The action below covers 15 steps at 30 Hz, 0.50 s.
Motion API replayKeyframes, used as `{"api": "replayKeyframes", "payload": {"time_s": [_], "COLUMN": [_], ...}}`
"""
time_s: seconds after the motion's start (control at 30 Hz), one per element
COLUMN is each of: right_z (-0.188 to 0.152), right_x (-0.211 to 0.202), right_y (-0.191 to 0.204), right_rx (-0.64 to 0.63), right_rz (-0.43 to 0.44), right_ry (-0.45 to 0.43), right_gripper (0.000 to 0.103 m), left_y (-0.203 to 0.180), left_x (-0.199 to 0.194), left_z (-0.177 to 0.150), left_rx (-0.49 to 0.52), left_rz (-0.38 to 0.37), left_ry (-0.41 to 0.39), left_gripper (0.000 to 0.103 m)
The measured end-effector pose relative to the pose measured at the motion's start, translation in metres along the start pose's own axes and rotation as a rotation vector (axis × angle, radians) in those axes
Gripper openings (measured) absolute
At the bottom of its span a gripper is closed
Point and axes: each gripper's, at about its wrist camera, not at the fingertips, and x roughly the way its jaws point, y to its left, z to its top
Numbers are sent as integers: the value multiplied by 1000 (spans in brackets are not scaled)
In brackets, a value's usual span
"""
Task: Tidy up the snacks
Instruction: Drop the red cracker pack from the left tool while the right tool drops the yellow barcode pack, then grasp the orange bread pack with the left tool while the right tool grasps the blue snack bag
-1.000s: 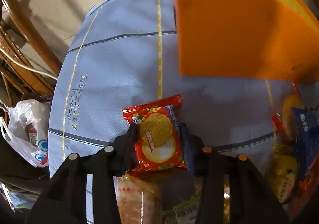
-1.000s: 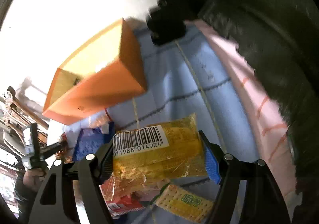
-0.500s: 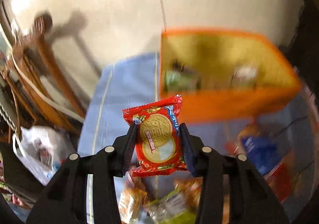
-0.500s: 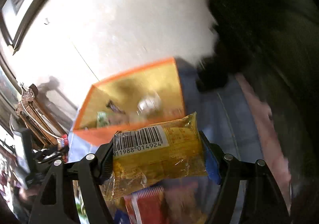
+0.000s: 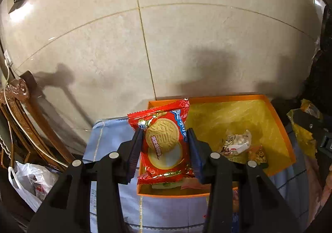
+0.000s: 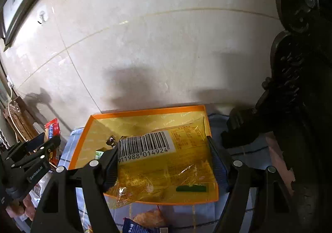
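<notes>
My left gripper (image 5: 165, 139) is shut on a red biscuit packet (image 5: 164, 141) and holds it above the left end of the orange box (image 5: 278, 121). My right gripper (image 6: 164, 156) is shut on a yellow snack packet with a barcode (image 6: 164, 160), held over the same box (image 6: 145, 112). The box has a yellow lining and holds a few small snack packets (image 5: 236, 146). The left gripper with its red packet also shows in the right wrist view (image 6: 39, 148). The right gripper and yellow packet show at the far right of the left wrist view (image 5: 307, 127).
The box stands on a blue-grey cloth (image 5: 108, 135) against a beige tiled wall (image 5: 186, 36). Loose snacks (image 6: 149, 220) lie on the cloth before the box. A wooden chair (image 5: 25, 112) and a white plastic bag (image 5: 31, 183) are at left. A dark carved object (image 6: 300, 67) stands at right.
Both grippers have risen from the cloth with their packets and moved over the orange box, whose inside now shows from above.
</notes>
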Motion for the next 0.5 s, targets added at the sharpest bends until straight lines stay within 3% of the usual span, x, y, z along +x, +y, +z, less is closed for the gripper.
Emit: {"api": "replayKeyframes", "payload": {"time_s": [0.3, 0.37, 0.4, 0.47, 0.5], "right_z": [-3, -5, -4, -9, -12], "right_x": [21, 32, 35, 41, 41], "right_y": [0, 4, 6, 8, 9], "right_rx": [18, -18, -39, -73, -90], "right_rz": [-27, -36, -53, -71, -57], "right_ry": [39, 48, 56, 78, 88], "right_gripper": [76, 84, 98, 99, 99], "left_y": [-14, -19, -21, -21, -20], "left_x": [22, 29, 29, 25, 24], "left_z": [-9, -12, -14, -23, -28], "left_rx": [22, 31, 29, 47, 72], "left_rz": [-26, -7, 38, 102, 98], "left_ry": [34, 34, 20, -41, -36], "left_gripper": [43, 80, 98, 99, 99]}}
